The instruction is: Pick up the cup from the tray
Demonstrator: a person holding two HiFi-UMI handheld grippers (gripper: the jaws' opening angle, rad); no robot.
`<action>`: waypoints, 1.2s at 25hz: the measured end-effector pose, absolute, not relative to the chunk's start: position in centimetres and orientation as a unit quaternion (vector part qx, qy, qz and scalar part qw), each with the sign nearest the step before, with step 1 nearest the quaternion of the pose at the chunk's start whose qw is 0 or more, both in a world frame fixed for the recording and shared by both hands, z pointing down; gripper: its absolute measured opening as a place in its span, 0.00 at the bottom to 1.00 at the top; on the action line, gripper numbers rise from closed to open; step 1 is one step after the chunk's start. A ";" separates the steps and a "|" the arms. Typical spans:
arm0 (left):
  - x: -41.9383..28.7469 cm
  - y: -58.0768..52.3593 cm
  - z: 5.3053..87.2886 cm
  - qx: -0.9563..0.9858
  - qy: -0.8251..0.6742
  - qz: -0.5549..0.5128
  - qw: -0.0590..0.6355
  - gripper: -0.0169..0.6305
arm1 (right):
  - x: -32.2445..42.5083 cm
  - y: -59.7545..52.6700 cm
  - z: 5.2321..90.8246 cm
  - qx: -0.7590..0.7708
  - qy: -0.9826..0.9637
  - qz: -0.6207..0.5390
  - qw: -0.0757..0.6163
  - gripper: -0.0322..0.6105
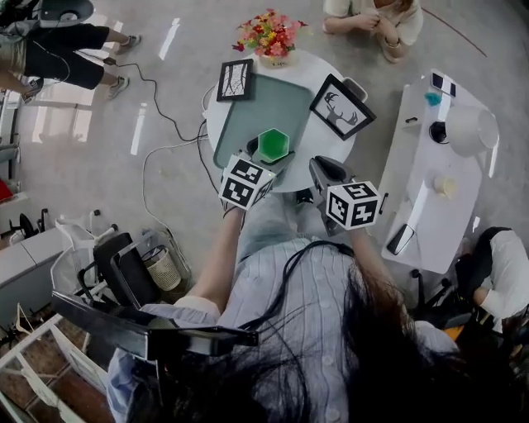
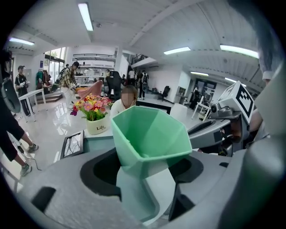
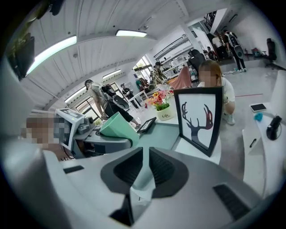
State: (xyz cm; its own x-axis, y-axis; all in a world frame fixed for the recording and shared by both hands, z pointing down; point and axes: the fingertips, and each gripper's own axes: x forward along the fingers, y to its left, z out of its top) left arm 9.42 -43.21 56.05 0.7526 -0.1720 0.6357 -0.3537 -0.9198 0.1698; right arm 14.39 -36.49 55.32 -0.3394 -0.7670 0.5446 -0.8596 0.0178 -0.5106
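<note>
A green faceted cup is clamped between the jaws of my left gripper, above the near edge of the teal tray on the round white table. In the left gripper view the cup fills the gap between the jaws, mouth tipped forward, with the left gripper shut on its lower body. From the right gripper view the cup hangs tilted over the tray. My right gripper hovers at the table's near edge, right of the cup; its jaws are shut and hold nothing.
A pot of flowers stands at the table's far side. A small frame sits left of the tray, and a deer picture stands at the right. A person sits across. A white side table with small items is to the right.
</note>
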 end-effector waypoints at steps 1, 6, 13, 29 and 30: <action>9.2 -42.8 56.0 0.924 -0.150 0.319 0.147 0.53 | 14.3 -36.4 55.3 0.567 -0.716 0.403 0.058 0.14; 8.1 -40.7 55.9 0.915 -0.187 0.317 0.165 0.53 | 13.5 -35.8 55.1 0.541 -0.744 0.387 0.069 0.14; 6.3 -38.3 55.1 0.910 -0.213 0.313 0.167 0.53 | 11.8 -35.0 55.9 0.506 -0.767 0.384 0.087 0.14; 0.2 -34.9 54.6 0.900 -0.257 0.294 0.192 0.53 | 6.5 -33.9 55.5 0.470 -0.792 0.372 0.116 0.14; -0.1 -34.4 54.6 0.901 -0.257 0.291 0.192 0.53 | 6.1 -33.5 55.4 0.472 -0.792 0.370 0.116 0.14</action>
State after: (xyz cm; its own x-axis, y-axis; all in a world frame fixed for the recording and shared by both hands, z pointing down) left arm -0.12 -34.42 54.56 0.6987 -0.3504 0.6237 -0.5744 -0.7945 0.1971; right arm 6.15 -33.52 55.38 -0.5284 -0.6613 0.5324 -0.8328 0.2819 -0.4764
